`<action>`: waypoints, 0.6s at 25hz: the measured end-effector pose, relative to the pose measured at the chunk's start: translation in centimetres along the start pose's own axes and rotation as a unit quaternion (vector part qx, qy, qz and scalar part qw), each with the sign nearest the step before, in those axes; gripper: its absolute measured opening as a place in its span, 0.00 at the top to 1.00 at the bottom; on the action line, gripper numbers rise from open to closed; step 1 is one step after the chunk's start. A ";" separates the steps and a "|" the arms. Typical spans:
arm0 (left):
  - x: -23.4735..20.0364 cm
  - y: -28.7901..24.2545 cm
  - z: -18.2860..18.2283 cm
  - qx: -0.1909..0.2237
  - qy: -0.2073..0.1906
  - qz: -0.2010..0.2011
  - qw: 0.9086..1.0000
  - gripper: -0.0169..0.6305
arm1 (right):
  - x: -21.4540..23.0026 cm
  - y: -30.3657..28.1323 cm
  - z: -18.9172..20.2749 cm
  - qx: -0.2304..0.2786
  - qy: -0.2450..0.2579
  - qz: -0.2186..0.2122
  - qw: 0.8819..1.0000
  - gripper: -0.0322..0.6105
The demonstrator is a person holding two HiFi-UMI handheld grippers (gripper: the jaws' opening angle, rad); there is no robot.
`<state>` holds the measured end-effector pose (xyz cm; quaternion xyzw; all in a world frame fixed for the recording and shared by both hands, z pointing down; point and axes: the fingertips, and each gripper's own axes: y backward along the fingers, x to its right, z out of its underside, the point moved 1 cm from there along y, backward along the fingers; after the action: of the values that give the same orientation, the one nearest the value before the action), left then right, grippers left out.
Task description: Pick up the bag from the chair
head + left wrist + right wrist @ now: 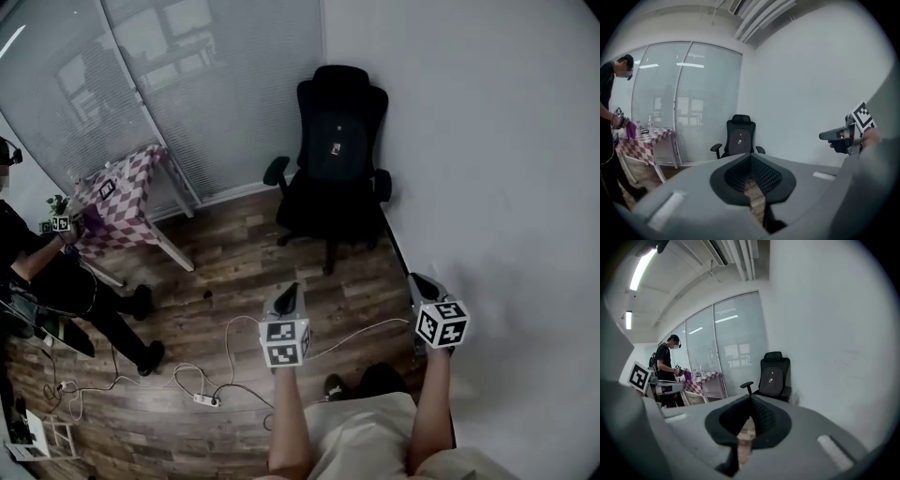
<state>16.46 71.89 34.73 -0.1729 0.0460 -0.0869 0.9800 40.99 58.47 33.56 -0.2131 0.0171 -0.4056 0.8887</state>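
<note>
Facing black soft fabric backpack bag, upright on seat of black office chair, leaning on backrest, well apart from both grippers. Left gripper and right gripper: jaws closed together, holding nothing. Bag likely light, floppy, non-fragile; best hold probably top loop or strap, not discernible here.

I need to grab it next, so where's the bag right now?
Head view, upper centre: the bag stands on the black office chair, between the glass partition and the white wall.
</note>
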 end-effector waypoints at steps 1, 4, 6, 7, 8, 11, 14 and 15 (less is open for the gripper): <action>-0.8 -0.1 -0.2 0.002 0.003 -0.004 1.000 0.96 | -0.2 -0.5 -0.2 -0.001 0.000 -0.001 1.000 0.95; -2.4 -0.9 -0.6 0.003 0.016 -0.011 1.000 0.96 | -0.7 -2.1 -0.6 -0.007 0.004 -0.008 1.000 0.95; -2.7 -1.6 -0.5 0.002 0.026 -0.016 1.000 0.96 | -0.4 -3.3 -1.0 -0.013 0.012 -0.012 1.000 0.95; -2.8 -1.9 -0.3 0.001 0.031 -0.018 0.999 0.96 | -0.2 -4.0 -1.3 -0.014 0.017 -0.014 1.000 0.95; -2.9 -2.3 -0.1 0.000 0.034 -0.021 0.999 0.96 | 0.0 -4.7 -1.6 -0.013 0.020 -0.016 1.000 0.95; -4.3 -2.9 0.0 0.001 0.030 -0.031 0.999 0.96 | -0.2 -7.2 -2.8 -0.002 0.026 -0.031 0.999 0.95; -7.0 -2.8 -0.7 0.011 0.037 -0.049 0.998 0.96 | -1.4 -10.3 -4.8 0.013 0.017 -0.048 0.999 0.95; -8.1 -2.5 -1.1 0.014 0.041 -0.056 0.997 0.96 | -2.1 -11.4 -5.6 0.016 0.013 -0.055 0.998 0.95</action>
<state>7.97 70.68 35.03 -0.1580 0.0749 -0.1494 0.9732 30.29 51.38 32.69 -0.1940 0.0101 -0.4565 0.8682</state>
